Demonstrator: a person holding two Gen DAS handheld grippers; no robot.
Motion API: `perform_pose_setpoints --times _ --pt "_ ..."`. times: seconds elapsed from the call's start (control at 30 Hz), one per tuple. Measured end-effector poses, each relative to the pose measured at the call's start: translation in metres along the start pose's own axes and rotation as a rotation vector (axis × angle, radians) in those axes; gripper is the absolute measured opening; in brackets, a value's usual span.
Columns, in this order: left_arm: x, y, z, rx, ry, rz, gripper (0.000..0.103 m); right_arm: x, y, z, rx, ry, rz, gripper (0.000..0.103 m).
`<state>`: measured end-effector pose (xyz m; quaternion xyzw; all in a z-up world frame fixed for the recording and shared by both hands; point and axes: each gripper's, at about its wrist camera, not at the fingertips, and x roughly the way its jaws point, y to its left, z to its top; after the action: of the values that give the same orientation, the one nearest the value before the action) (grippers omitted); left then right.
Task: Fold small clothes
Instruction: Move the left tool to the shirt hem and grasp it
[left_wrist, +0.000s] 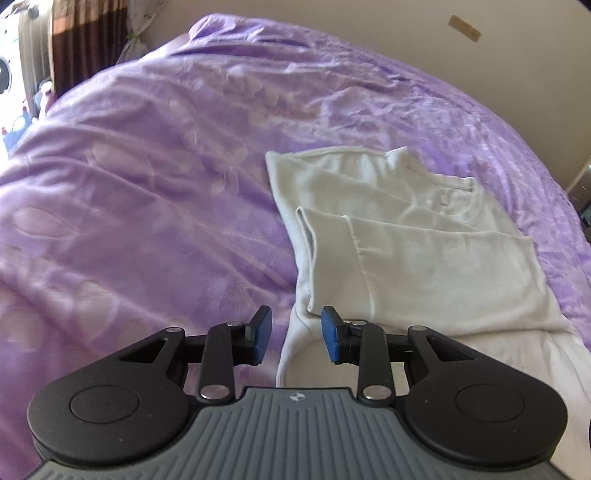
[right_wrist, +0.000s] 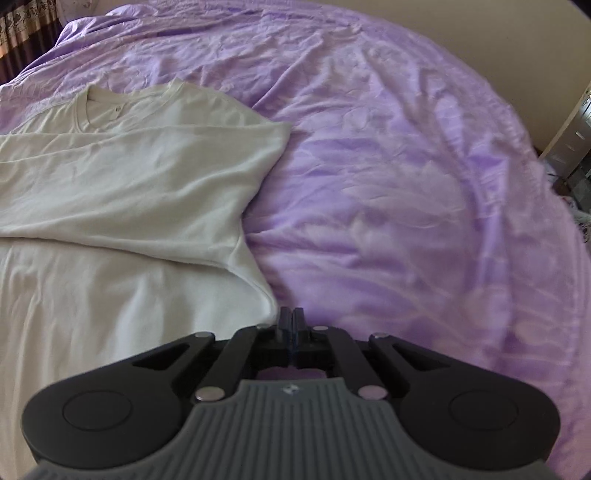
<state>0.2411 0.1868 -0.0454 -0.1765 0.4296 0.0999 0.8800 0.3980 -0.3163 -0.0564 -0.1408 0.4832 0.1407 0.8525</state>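
A white T-shirt lies partly folded on a purple bedspread, with both side parts folded inward. My left gripper is open, its blue pads either side of the shirt's near left edge, holding nothing. In the right wrist view the same shirt lies at the left with its collar at the far end. My right gripper is shut and empty, just right of the shirt's near right corner, over the bedspread.
A beige wall runs behind the bed. Dark curtains and cluttered items stand at the far left. A metal cabinet stands off the bed's right edge.
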Motion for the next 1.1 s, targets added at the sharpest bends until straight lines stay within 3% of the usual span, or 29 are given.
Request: perform_pose_setpoints --times 0.13,0.37,0.5,0.67,0.83,1.03,1.1 --pt "-0.044 -0.012 -0.002 0.121 -0.035 -0.021 0.039 -0.051 -0.012 -0.004 -0.007 -0.059 0.007 0.0" --pt "-0.137 -0.047 -0.023 0.456 -0.106 -0.116 0.042 -0.172 -0.028 -0.014 -0.066 -0.216 -0.045 0.0" --pt "-0.183 -0.065 -0.057 0.686 -0.102 -0.178 0.048 -0.245 -0.046 -0.024 -0.085 -0.284 -0.09 0.0" --pt "-0.207 -0.081 -0.116 1.009 -0.022 -0.195 0.055 -0.312 -0.061 -0.052 -0.154 -0.318 -0.169 0.0" --pt "-0.196 -0.081 -0.17 1.252 0.125 -0.157 0.056 -0.318 -0.055 -0.091 -0.227 -0.264 -0.145 0.0" --pt "-0.168 -0.074 -0.215 1.473 0.231 -0.081 0.06 -0.267 -0.018 -0.134 -0.328 -0.153 -0.015 0.002" --pt "-0.161 -0.071 -0.226 1.54 0.223 -0.066 0.061 -0.248 -0.002 -0.145 -0.375 -0.111 0.01 0.014"
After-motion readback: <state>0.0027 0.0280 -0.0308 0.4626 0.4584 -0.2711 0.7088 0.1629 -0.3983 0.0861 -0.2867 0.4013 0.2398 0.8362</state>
